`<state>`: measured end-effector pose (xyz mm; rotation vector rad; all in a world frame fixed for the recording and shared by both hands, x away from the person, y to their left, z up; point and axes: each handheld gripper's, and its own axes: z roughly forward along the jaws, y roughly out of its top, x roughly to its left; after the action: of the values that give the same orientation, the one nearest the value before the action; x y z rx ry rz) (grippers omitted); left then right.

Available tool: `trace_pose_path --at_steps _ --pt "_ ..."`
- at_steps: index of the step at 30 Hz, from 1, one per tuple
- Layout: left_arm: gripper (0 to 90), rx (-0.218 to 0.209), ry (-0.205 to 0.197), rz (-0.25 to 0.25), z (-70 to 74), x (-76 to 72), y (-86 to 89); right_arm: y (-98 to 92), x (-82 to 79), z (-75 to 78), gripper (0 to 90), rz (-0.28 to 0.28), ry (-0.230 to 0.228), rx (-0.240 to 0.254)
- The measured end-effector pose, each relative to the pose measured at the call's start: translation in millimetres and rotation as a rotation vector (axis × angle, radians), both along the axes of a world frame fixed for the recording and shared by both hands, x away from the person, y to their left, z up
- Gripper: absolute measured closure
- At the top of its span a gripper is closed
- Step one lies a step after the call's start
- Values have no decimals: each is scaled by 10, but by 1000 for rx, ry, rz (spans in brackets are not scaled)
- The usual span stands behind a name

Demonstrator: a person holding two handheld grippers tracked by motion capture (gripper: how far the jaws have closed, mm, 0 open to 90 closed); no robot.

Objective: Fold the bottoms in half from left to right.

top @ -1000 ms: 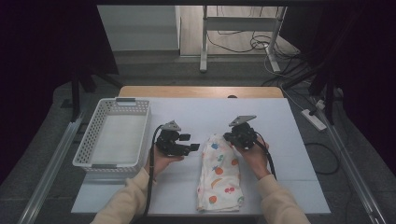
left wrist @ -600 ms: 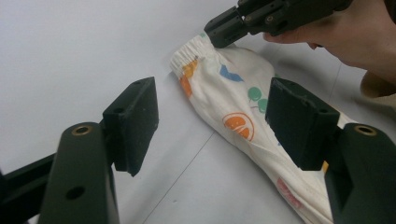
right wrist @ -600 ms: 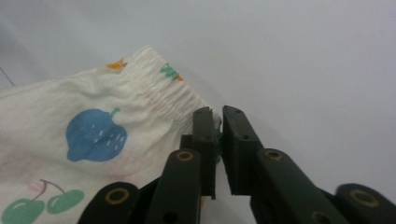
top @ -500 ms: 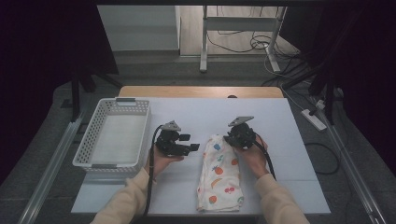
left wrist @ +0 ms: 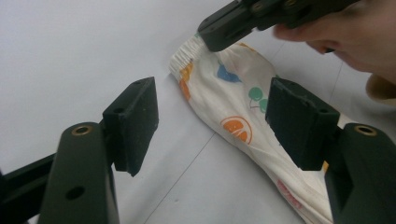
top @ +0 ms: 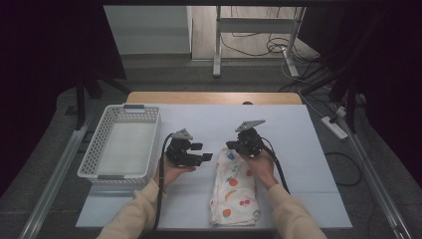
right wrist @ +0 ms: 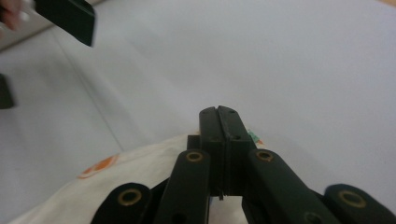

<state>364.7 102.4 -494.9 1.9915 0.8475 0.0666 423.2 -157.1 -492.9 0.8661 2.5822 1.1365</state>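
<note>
A folded white cloth with a fruit print [top: 234, 191] lies lengthwise on the white table [top: 308, 149], its elastic edge at the far end. My right gripper [top: 230, 145] rests over that far edge, and its jaws have just been closing. In the right gripper view the right gripper [right wrist: 218, 112] has its pads pressed flat together, with no cloth [right wrist: 93, 186] between them that I can see. My left gripper [top: 204, 152] is held just left of the cloth, pointing right at it. In the left gripper view the left gripper [left wrist: 212, 100] stands open around nothing, with the cloth [left wrist: 233, 107] beyond.
A white perforated basket [top: 119, 107] stands at the table's left, close to the left hand. Bare table lies beyond and to the right of the cloth. Cables and a metal stand are on the floor behind the table.
None of note: both hands and the cloth stay where they were.
</note>
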Motion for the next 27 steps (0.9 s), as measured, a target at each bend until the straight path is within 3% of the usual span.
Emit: trace_pose_path --at_steps 5,13,23,27 --pt "339 -1 2 2 -6 2 1 6 111 -128 891 -24 24 -20" --pt "338 5 2 -2 -7 -6 -13 22 198 -260 895 -47 43 23" --pt "338 5 3 3 -8 -4 8 3 148 -219 895 -25 55 7" --pt "338 2 -3 4 1 -2 14 -67 126 -106 893 -38 38 58"
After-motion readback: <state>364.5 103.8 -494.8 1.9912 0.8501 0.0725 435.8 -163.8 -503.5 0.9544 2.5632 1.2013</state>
